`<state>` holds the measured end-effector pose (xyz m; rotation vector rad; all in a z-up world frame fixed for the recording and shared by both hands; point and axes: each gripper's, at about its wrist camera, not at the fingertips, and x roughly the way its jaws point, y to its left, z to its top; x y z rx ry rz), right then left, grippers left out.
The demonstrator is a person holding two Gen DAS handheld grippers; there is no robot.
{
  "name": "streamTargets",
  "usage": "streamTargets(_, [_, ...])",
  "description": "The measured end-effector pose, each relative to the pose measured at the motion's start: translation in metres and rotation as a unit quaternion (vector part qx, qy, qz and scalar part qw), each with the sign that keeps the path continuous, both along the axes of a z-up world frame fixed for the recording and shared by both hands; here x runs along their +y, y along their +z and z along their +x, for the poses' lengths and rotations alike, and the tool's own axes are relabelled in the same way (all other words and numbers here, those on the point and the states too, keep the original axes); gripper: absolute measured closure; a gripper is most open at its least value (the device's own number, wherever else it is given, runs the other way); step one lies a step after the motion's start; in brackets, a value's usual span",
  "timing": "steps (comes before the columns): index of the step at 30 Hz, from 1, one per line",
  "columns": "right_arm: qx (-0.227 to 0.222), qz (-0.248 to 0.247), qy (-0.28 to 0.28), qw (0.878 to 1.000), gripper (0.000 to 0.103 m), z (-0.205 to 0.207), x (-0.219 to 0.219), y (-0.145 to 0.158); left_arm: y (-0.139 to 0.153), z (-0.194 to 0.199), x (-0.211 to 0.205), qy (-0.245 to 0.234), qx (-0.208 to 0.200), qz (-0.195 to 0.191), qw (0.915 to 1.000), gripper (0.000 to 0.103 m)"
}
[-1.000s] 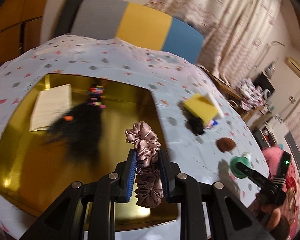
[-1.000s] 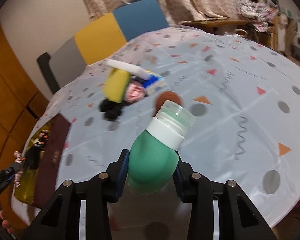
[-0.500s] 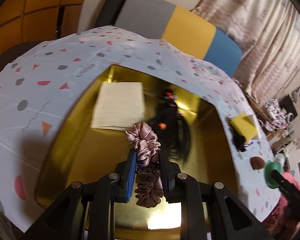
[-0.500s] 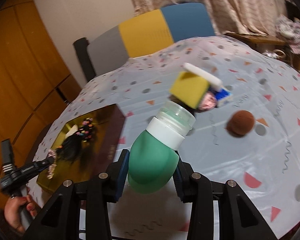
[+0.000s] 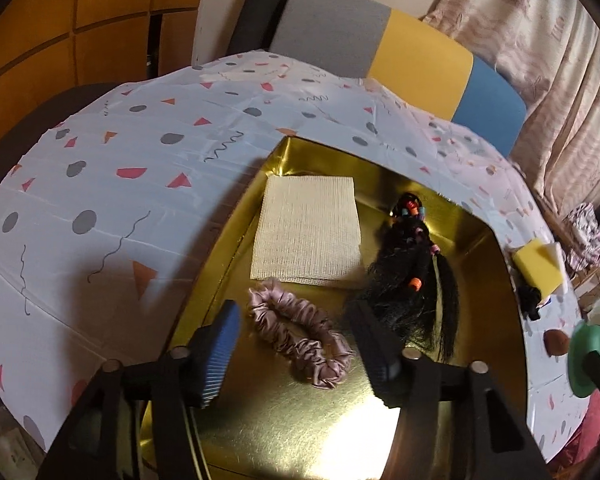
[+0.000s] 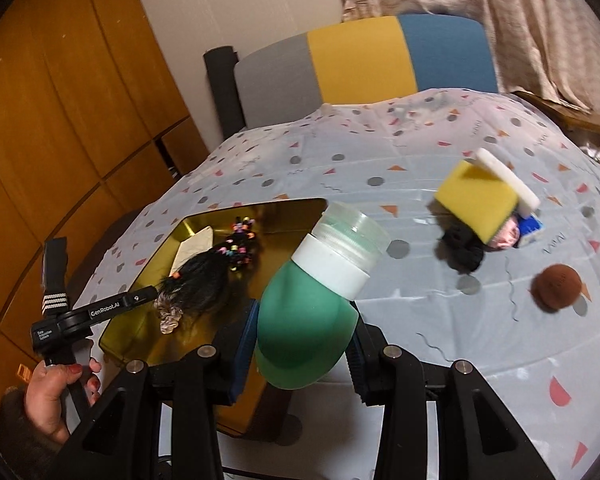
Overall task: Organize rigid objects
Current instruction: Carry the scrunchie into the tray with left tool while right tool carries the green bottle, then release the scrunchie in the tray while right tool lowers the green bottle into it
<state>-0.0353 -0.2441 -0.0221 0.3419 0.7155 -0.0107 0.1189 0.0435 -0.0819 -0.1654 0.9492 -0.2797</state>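
Between my left gripper's (image 5: 296, 356) spread jaws, the ruffled mauve satin scrunchie (image 5: 300, 336) lies flat inside the shiny gold tray (image 5: 480, 400), near a cream mat (image 5: 308, 232). My right gripper (image 6: 300, 354) clamps a soft green squeeze bottle (image 6: 306, 332), clear-capped, above the bench (image 6: 440, 312).

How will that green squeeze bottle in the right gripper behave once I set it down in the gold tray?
The green squeeze bottle looks soft-bodied, so it probably dents under the right gripper. Its rounded body may roll or tip on the glossy gold tray. It is likely light, and its wide cap may steady it upside down.
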Motion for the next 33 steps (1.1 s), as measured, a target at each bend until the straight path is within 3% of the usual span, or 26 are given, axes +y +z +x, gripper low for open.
streamTargets(10, [0.033,-0.001,0.044,0.998,0.062,0.042,0.022,-0.013,0.009,-0.037,0.005,-0.009,-0.022,-0.057,0.9981,0.042])
streamTargets(17, [0.062,-0.042,0.100,0.992,0.061,0.098,0.042,-0.023,0.014,-0.052,0.001,-0.020,-0.029,-0.090,0.9953,0.042])
streamTargets(26, [0.131,-0.081,0.151,0.976,0.060,0.163,0.056,-0.049,0.015,-0.059,0.001,-0.023,-0.026,-0.099,0.9944,0.042])
streamTargets(33, [0.150,-0.100,0.159,0.971,0.050,0.188,0.064,-0.059,0.015,-0.061,0.003,-0.020,-0.027,-0.102,0.9942,0.042])
